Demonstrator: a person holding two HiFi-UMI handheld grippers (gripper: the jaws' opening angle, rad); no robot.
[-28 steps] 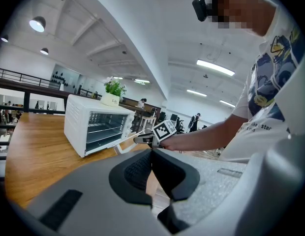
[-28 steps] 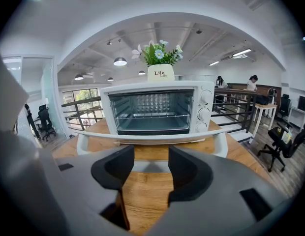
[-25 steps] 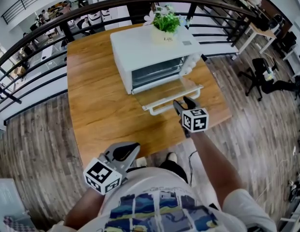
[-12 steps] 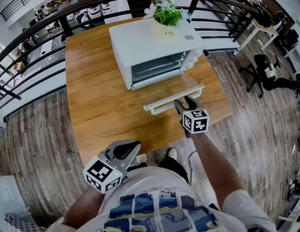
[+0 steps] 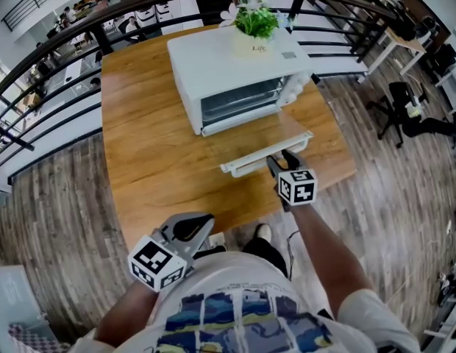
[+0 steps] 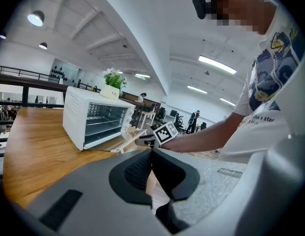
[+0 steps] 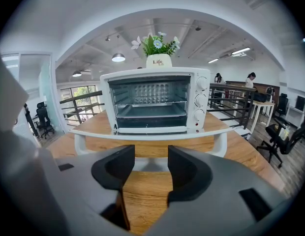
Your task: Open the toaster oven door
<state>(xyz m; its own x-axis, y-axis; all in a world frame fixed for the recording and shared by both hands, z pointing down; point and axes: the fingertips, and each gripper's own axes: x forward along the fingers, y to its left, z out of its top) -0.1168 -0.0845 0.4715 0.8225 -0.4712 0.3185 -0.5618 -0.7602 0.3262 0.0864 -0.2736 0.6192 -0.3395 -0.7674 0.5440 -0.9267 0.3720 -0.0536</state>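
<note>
The white toaster oven (image 5: pixel 228 72) stands at the far side of the wooden table (image 5: pixel 151 168). Its glass door (image 5: pixel 254 134) is folded down towards me, and the racks inside show in the right gripper view (image 7: pixel 152 104). My right gripper (image 5: pixel 281 158) sits at the door's white handle bar (image 5: pixel 246 164). Its jaws stand apart with nothing between them, just under and in front of the handle (image 7: pixel 152 135). My left gripper (image 5: pixel 191 230) is held near my body at the table's near edge, and its pads (image 6: pixel 142 168) are closed together on nothing.
A potted plant (image 5: pixel 255 24) stands on top of the oven. A black railing (image 5: pixel 66 50) curves round the table's far side. An office chair (image 5: pixel 393 109) stands on the wooden floor at the right. Bare table top lies left of the oven.
My right gripper has sunk slightly at the door's handle. The door stays folded down, and the left gripper has not moved.
</note>
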